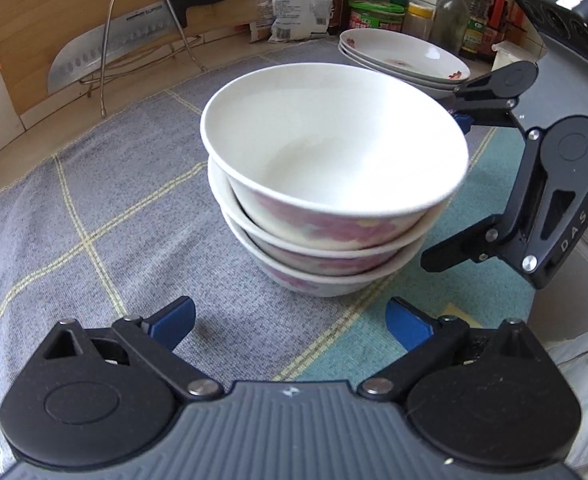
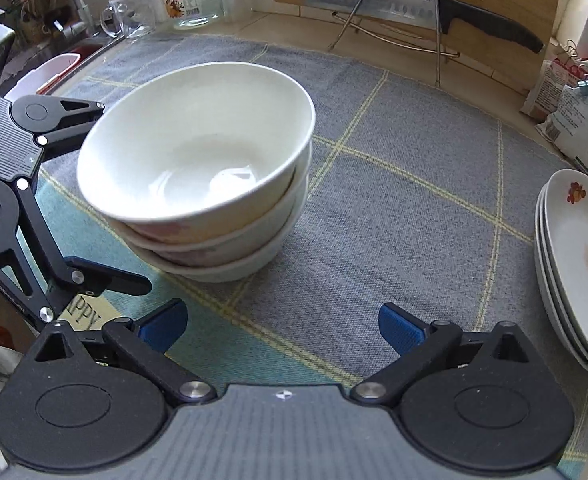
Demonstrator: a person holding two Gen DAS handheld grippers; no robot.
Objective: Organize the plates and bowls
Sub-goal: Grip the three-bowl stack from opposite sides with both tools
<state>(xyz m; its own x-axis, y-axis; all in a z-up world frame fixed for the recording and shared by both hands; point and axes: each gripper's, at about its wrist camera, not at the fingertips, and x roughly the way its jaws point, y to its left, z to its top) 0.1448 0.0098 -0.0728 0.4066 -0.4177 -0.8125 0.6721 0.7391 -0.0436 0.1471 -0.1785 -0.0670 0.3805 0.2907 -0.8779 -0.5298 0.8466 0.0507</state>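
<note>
A stack of 3 bowls point(image 1: 334, 184) is seen standing on the checked cloth point(image 1: 94, 208) covering the surface, the top bowl tilted. A stack of 3 plates point(image 2: 578, 264) is set well apart from it on the same cloth. The left hand-held gripper point(image 1: 290, 322) and right hand-held gripper point(image 2: 282, 322) are both held wide open and empty, just beside the bowls. A cleaver point(image 2: 406, 4) is propped in a wire rack point(image 2: 398, 28) behind.

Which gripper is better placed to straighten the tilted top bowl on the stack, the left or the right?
Probably the left gripper: open, empty, the stack of bowls centred ahead. The right gripper, also open, has the stack off to one side.
</note>
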